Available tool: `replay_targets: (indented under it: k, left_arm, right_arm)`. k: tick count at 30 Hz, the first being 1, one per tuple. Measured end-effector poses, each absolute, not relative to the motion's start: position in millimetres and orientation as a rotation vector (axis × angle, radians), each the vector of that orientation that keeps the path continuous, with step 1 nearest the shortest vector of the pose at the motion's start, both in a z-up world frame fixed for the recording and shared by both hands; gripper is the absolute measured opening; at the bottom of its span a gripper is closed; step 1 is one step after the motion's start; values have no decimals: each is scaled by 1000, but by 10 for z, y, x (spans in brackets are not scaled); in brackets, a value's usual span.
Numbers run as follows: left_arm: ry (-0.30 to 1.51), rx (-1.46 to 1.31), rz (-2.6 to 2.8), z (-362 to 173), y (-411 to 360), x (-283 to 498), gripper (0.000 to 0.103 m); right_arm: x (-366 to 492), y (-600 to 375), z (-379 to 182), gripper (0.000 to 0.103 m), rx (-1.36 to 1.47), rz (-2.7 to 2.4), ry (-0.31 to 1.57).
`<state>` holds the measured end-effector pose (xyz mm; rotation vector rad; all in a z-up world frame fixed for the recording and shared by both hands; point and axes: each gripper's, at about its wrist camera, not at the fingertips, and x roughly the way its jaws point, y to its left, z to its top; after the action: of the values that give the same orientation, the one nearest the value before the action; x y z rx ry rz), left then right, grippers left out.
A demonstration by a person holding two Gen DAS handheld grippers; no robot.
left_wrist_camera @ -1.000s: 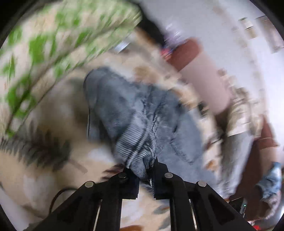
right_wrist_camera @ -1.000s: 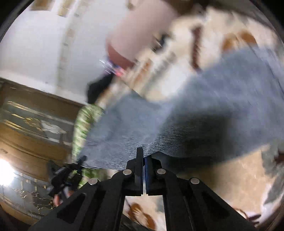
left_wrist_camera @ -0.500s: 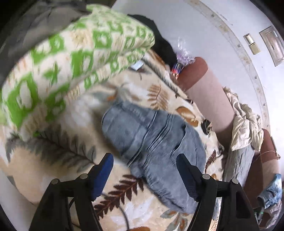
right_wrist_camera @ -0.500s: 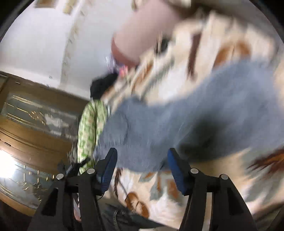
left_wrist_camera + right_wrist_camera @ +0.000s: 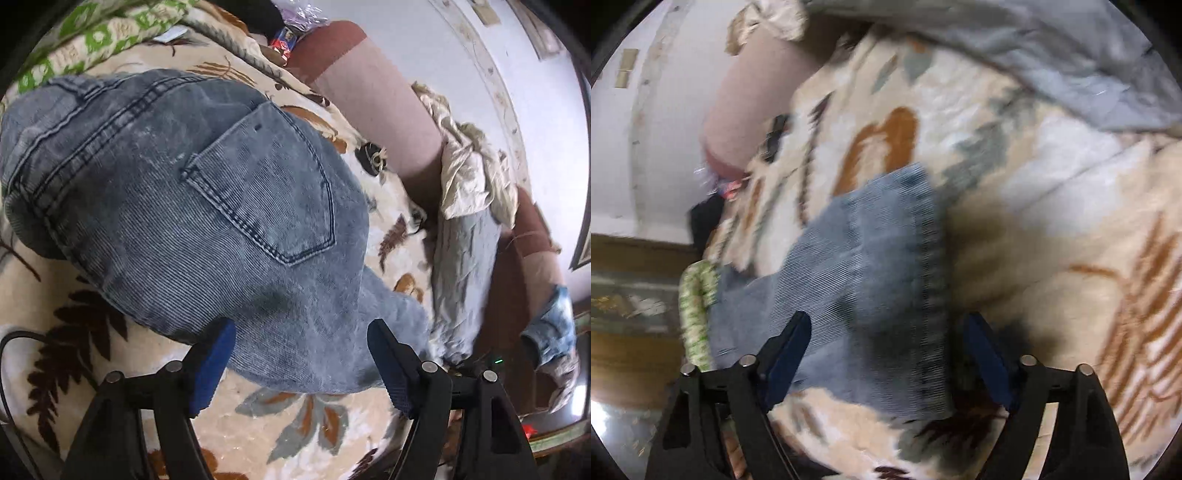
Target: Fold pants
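Folded jeans (image 5: 207, 206) on leaf-print blanket (image 5: 74, 332), both grippers' fingers (image 5: 212, 365) (image 5: 786, 362) spread, released

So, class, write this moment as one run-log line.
task: fold pants | jeans: folded on blanket | left hand-held gripper: open, empty | right hand-held gripper: open, empty

One pair of pants (image 5: 192, 206) (image 5: 871, 288), folded — one back pocket (image 5: 266, 192) showing. One leaf-print blanket (image 5: 314, 417), one green-patterned pillow (image 5: 99, 33) — and one bolster (image 5: 373, 107).
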<state>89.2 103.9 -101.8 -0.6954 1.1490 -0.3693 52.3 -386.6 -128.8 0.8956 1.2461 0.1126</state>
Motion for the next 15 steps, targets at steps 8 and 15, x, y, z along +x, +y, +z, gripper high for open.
replay_targets:
  k: [8, 15]
  left_arm:
    - [1152, -711, -351, -1044, 1125, 885, 77]
    - [1134, -697, -332, -977, 1161, 883, 77]
  right_arm:
    - [703, -3706, -1502, 52, 891, 145, 1348]
    - [590, -3666, -1135, 18, 716, 96, 1237]
